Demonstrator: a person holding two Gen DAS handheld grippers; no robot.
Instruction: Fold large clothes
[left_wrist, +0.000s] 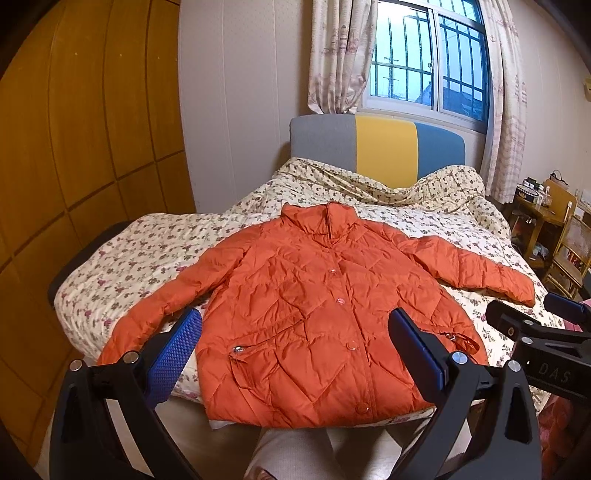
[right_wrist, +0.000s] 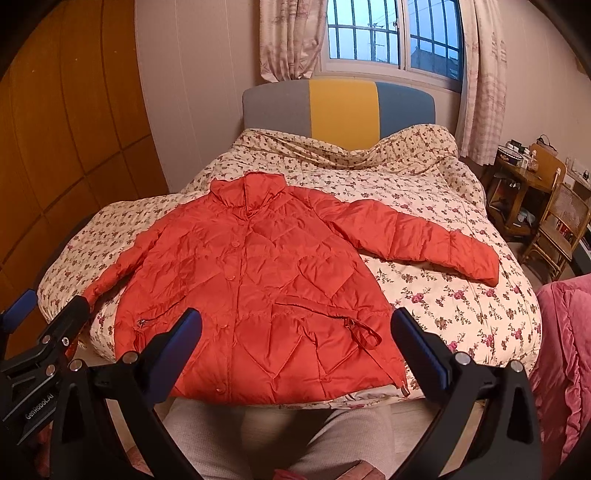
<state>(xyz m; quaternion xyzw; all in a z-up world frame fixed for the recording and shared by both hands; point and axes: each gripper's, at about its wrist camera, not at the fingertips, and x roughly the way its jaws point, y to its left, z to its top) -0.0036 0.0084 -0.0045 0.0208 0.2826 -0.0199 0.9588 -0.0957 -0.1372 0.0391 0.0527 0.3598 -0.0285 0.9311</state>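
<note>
An orange quilted jacket (left_wrist: 314, 295) lies flat and face up on the bed, buttoned, collar towards the headboard, both sleeves spread outwards. It also shows in the right wrist view (right_wrist: 258, 280). My left gripper (left_wrist: 295, 325) is open and empty, held above the jacket's hem near the foot of the bed. My right gripper (right_wrist: 295, 325) is open and empty, above the hem on the right side. The right gripper also shows at the right edge of the left wrist view (left_wrist: 524, 317). The left gripper shows at the left edge of the right wrist view (right_wrist: 51, 310).
The bed has a floral quilt (right_wrist: 443, 295) and a grey, yellow and blue headboard (right_wrist: 340, 107). A wooden wardrobe (left_wrist: 74, 147) stands at left. A wooden table and chair (right_wrist: 546, 206) stand at right. A pink blanket (right_wrist: 565, 350) lies at lower right. The person's legs (right_wrist: 277, 432) are below.
</note>
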